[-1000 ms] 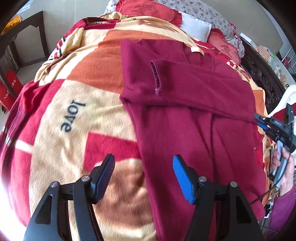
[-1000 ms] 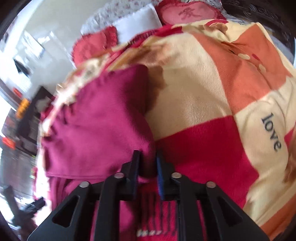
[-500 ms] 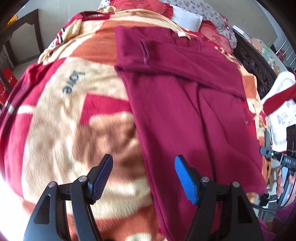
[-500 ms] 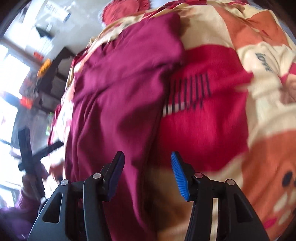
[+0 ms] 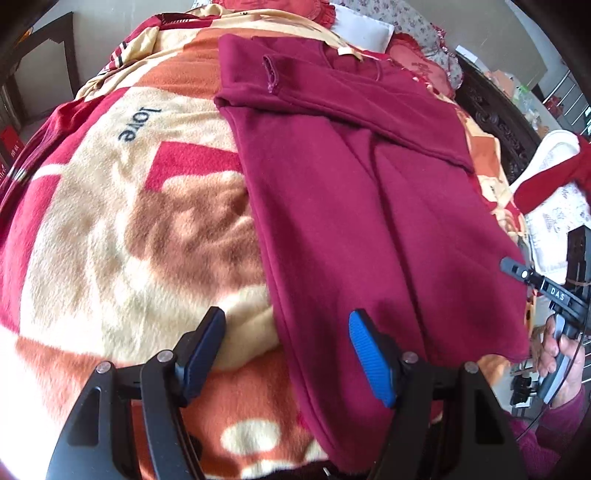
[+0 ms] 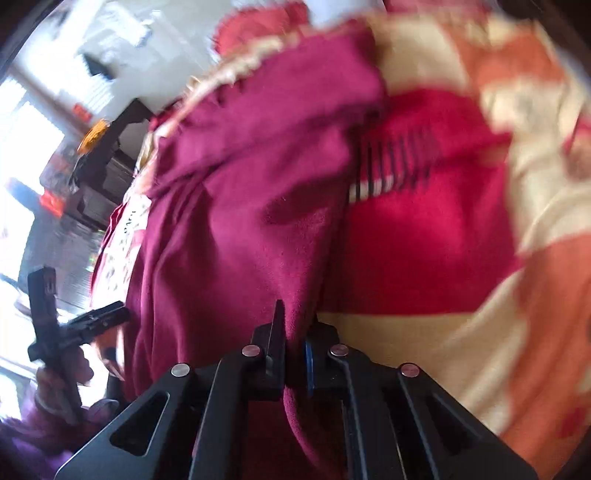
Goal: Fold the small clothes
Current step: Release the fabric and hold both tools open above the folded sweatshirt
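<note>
A maroon long-sleeved top (image 5: pixel 351 177) lies flat on the patterned blanket (image 5: pixel 122 229), with one sleeve folded across the chest. My left gripper (image 5: pixel 286 354) is open and empty, its jaws straddling the garment's lower left edge near the hem. In the right wrist view my right gripper (image 6: pixel 293 350) is shut on the hem edge of the maroon top (image 6: pixel 240 206). The right gripper's handle also shows at the right edge of the left wrist view (image 5: pixel 550 291).
The blanket covers a bed with red pillows (image 5: pixel 424 62) and a white pillow (image 5: pixel 362 33) at the head. A dark carved bed frame (image 5: pixel 495 114) runs along the right side. Dark furniture (image 6: pixel 107 155) stands beyond the bed.
My right gripper was open half a second ago and has closed on the garment's hem edge. My left gripper has drawn back toward the hem and stays open.
</note>
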The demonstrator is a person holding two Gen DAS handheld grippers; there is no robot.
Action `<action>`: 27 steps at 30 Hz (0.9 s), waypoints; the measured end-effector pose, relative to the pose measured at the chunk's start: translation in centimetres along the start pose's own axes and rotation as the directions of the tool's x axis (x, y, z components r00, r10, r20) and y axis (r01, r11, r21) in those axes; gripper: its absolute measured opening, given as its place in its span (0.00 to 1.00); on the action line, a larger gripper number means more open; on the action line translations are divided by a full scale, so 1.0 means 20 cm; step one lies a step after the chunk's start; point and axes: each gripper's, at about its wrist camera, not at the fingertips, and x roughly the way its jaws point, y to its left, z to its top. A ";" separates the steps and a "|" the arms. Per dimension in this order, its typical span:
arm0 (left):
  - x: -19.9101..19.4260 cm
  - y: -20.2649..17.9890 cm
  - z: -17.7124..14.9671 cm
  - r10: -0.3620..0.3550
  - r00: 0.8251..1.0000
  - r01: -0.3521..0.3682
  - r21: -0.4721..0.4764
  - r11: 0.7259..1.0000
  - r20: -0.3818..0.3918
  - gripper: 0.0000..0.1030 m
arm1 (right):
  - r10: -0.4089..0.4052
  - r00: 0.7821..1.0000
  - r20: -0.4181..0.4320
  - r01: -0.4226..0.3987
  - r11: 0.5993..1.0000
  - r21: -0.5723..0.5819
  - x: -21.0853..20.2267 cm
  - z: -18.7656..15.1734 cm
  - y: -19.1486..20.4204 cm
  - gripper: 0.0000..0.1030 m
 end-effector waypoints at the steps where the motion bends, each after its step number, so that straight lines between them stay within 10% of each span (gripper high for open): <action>1: -0.01 0.00 -0.01 -0.002 1.000 0.002 -0.004 1.000 0.001 0.71 | -0.060 0.998 0.027 0.061 0.998 -0.025 -0.06 -0.01 0.00 0.00; 7: -0.03 -0.02 -0.09 -0.014 1.000 0.014 -0.010 1.000 -0.007 0.71 | -0.040 0.999 -0.005 0.040 0.994 0.106 -0.06 -0.04 -0.18 0.00; 10: -0.05 -0.04 -0.14 -0.033 0.999 0.032 -0.024 0.999 -0.024 0.71 | 0.040 0.999 0.014 -0.042 0.988 0.150 -0.11 -0.10 -0.21 0.21; 27: 0.02 -0.08 -0.28 -0.027 0.996 0.021 -0.076 0.997 -0.088 0.71 | 0.102 0.995 -0.002 -0.101 0.983 0.152 -0.17 -0.29 -0.21 0.27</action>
